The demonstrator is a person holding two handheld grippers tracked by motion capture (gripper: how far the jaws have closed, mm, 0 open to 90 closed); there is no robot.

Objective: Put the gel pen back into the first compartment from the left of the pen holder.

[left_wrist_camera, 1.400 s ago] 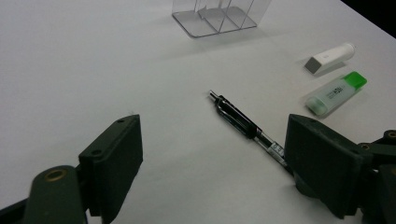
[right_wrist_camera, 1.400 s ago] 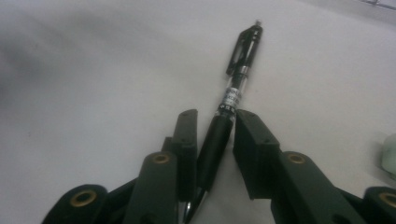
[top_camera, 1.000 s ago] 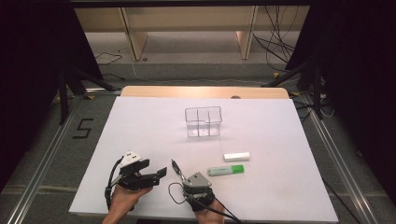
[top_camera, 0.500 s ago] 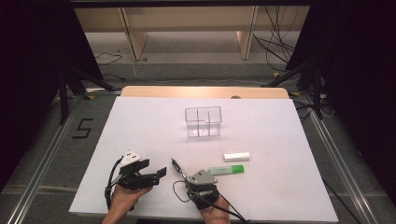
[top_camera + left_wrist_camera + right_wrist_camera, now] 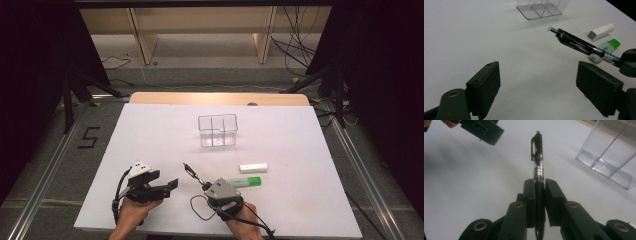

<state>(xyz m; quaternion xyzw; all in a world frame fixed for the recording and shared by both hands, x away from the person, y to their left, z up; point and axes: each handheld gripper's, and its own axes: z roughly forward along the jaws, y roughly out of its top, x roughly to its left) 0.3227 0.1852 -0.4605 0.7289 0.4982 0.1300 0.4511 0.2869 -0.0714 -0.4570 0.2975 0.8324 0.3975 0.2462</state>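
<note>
Big white table (image 5: 150,135) first, wide open across its left and middle with bare surface running out to the near and left edges, and toward the back sits the clear divided organizer (image 5: 217,130), well apart from both hands. Down at the near edge the left gripper (image 5: 172,184) hovers with its jaws spread wide around nothing, and just beside it the right gripper (image 5: 206,186) is clamped tight on the black pen (image 5: 537,157), which juts up and away off the table. Smallest bits: the green-capped marker (image 5: 248,181) right beside that gripper and the white eraser (image 5: 253,167) just beyond it.
</note>
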